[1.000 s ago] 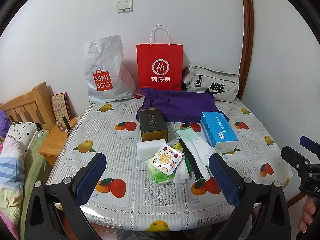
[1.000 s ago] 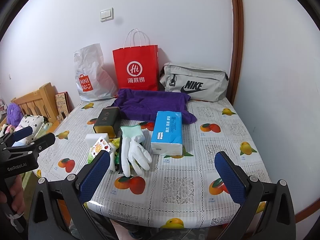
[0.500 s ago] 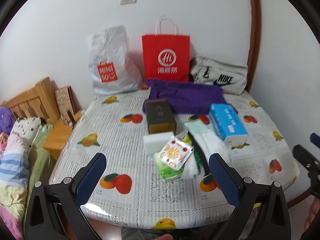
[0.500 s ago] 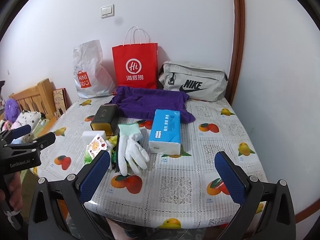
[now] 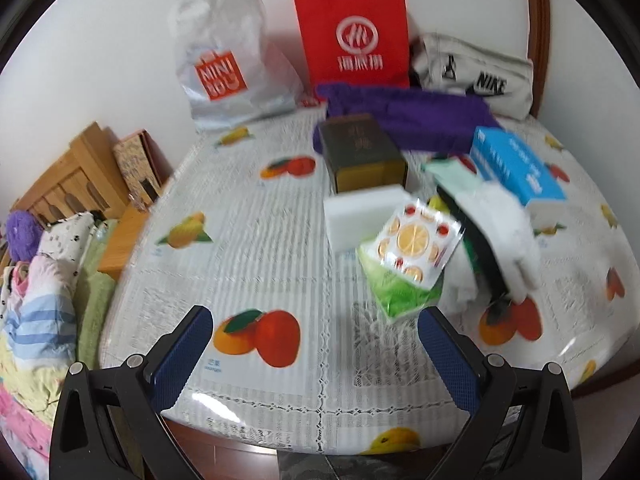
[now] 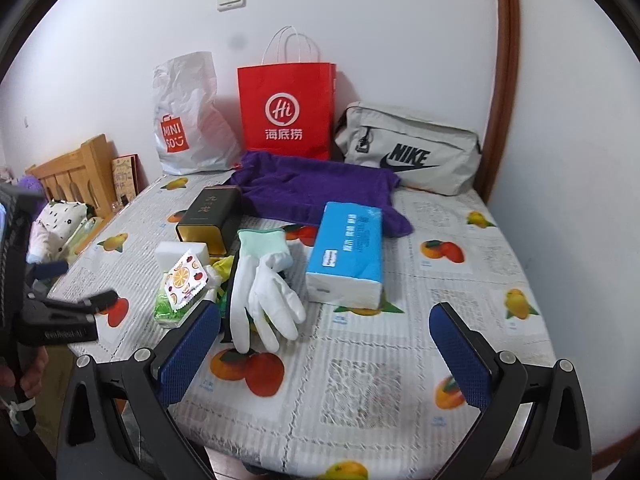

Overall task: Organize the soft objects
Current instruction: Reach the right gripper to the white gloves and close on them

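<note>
Yellow item [image 6: 225, 266] mostly hidden under white gloves [image 6: 264, 292].

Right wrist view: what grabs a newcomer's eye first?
The bright red paper bag with white handles standing against the back wall. In front of it lies a rumpled purple cloth, and nearer still a blue tissue pack beside white gloves on the fruit-print tablecloth.

The right gripper [image 6: 324, 344] is held wide open over the near edge of the table [image 6: 440, 360], with nothing in it. A white glove [image 6: 260, 292] lies flat just ahead, beside a blue tissue pack [image 6: 348, 252], and a purple towel [image 6: 312, 190] is spread out behind them. At the far left a hand [image 6: 24, 372] holds the left gripper [image 6: 80, 284].
</note>
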A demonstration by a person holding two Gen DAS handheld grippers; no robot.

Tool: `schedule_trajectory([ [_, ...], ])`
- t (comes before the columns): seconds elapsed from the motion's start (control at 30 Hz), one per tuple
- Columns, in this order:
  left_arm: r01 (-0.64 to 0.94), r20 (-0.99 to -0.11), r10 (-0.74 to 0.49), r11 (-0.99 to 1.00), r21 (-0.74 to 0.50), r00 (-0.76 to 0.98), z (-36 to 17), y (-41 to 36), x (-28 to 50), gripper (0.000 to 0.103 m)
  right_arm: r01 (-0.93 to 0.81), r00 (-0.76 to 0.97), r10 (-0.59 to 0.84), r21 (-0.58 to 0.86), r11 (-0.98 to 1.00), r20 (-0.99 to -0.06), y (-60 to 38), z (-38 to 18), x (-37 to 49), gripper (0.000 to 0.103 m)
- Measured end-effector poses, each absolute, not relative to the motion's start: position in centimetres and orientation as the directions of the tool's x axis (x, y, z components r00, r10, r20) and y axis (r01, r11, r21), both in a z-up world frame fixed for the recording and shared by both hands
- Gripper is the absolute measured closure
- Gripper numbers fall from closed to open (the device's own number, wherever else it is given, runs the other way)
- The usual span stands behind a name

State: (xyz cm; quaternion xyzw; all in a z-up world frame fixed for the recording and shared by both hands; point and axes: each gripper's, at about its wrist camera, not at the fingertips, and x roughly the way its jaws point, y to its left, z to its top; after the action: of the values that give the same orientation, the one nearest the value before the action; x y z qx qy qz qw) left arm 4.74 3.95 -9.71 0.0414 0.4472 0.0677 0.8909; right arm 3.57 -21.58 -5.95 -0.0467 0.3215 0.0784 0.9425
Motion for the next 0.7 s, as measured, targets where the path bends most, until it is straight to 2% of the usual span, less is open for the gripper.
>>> schedule_trajectory([
  [0.27,-0.057,-0.812,0.06,0.998,0.033,0.58,-12.5,4.9,5.9,0.001,-0.228,0.735,0.158,-0.02,0.974,-0.659,-19.8,-9.2,7.8,0.0],
  [0.4,-0.025,-0.81,-0.054,0.996,-0.085,0.584,-13.4,5.3,6.3,0.001,-0.273,0.696,0.19,-0.01,0.962,-0.693,-18.2,-10.9,9.9,0.0],
  [0.6,0.017,-0.82,-0.075,0.997,-0.08,0.567,-14.2,5.3,7.1,0.001,-0.315,0.654,0.194,-0.03,0.949,-0.731,-15.6,-13.1,13.3,0.0],
  [0.7,0.017,-0.832,-0.126,0.99,-0.14,0.541,-14.8,6.0,7.6,0.001,-0.332,0.628,0.208,-0.017,0.943,-0.75,-14.7,-14.0,14.9,0.002],
])
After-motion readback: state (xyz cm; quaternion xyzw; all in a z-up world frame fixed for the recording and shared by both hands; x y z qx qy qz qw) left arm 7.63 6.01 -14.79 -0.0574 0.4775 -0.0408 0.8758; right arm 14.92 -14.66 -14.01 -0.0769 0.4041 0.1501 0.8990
